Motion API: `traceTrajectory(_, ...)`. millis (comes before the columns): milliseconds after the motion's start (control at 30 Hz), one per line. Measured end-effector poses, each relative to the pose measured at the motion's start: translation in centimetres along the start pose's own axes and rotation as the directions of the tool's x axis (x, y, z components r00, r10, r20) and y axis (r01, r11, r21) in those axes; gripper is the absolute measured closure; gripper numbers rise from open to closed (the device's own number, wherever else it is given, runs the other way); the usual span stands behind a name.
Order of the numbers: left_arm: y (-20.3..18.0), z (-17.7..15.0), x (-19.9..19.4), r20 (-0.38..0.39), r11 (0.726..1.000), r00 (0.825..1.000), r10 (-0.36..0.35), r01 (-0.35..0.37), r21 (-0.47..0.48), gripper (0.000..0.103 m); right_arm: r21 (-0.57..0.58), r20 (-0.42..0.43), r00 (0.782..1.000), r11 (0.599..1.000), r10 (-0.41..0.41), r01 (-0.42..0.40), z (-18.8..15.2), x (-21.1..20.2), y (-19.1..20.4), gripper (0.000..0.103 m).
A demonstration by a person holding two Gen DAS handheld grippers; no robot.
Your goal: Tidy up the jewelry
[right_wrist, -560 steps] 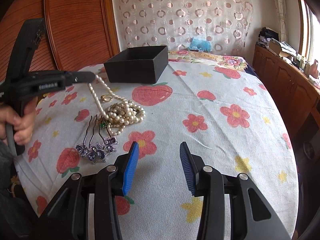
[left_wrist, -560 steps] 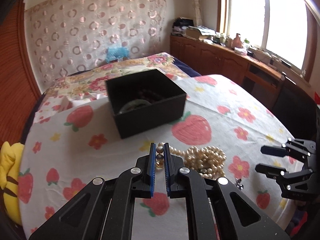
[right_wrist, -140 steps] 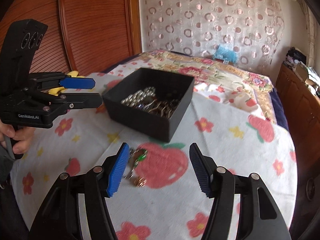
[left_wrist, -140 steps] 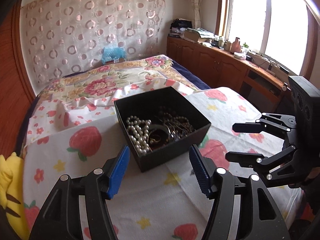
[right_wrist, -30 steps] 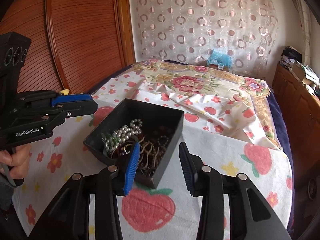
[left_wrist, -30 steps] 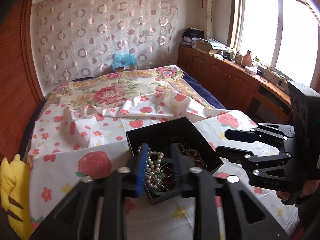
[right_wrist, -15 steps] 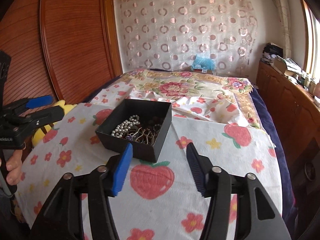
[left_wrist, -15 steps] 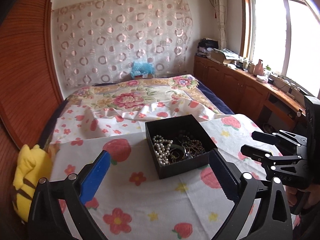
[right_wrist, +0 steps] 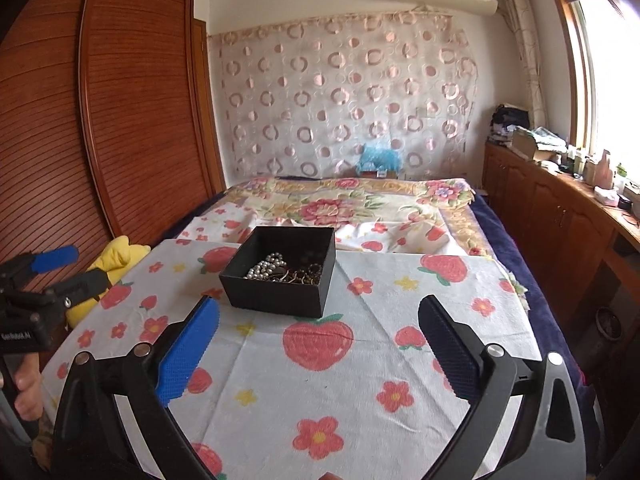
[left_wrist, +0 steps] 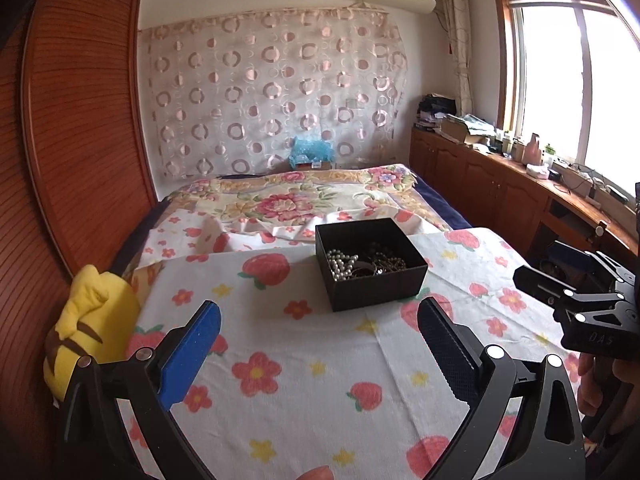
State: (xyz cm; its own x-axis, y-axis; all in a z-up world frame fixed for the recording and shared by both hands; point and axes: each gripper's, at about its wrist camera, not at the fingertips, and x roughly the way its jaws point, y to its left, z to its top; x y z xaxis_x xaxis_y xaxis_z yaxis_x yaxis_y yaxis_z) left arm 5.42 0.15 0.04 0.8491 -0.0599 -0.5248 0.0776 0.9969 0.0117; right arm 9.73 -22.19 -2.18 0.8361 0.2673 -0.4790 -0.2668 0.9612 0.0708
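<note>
A black open box [left_wrist: 372, 280] stands on the strawberry-print cloth [left_wrist: 304, 364]; it also shows in the right wrist view [right_wrist: 280, 292]. It holds a white pearl strand [left_wrist: 340, 264] and dark tangled jewelry [right_wrist: 300, 274]. My left gripper [left_wrist: 320, 344] is wide open and empty, well back from the box and above the cloth. My right gripper [right_wrist: 320, 344] is also wide open and empty, back from the box. Each gripper shows in the other's view: the right one at the right edge [left_wrist: 560, 300], the left one at the left edge [right_wrist: 60, 272].
A yellow plush toy [left_wrist: 96, 320] sits at the cloth's left edge by the wooden wardrobe [right_wrist: 100, 120]. A flowered bedspread [left_wrist: 296, 200] lies beyond the box. Wooden cabinets [left_wrist: 500, 188] with clutter run under the window on the right.
Both grippers have drawn back and up from the box and opened wider. The pearls and hair comb that lay on the cloth earlier are now in the box.
</note>
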Motion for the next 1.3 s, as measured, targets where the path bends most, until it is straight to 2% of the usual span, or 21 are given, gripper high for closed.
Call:
traceTrajectory(433, -0.7, -0.8, -1.1, 0.021, 1.000, 1.000, 0.021, -0.021, 0.006, 0.008, -0.009, 0.043, 0.999, 1.000, -0.016, 0.017, -0.7, -1.9, 0.9, 0.003)
traceTrajectory(1300, -0.4, -0.9, -1.3, 0.035, 1.000, 0.999, 0.016, -0.016, -0.004, 0.008, -0.003, 0.052, 0.998, 1.000, -0.025, 0.025, -0.9, -2.1, 0.8, 0.003)
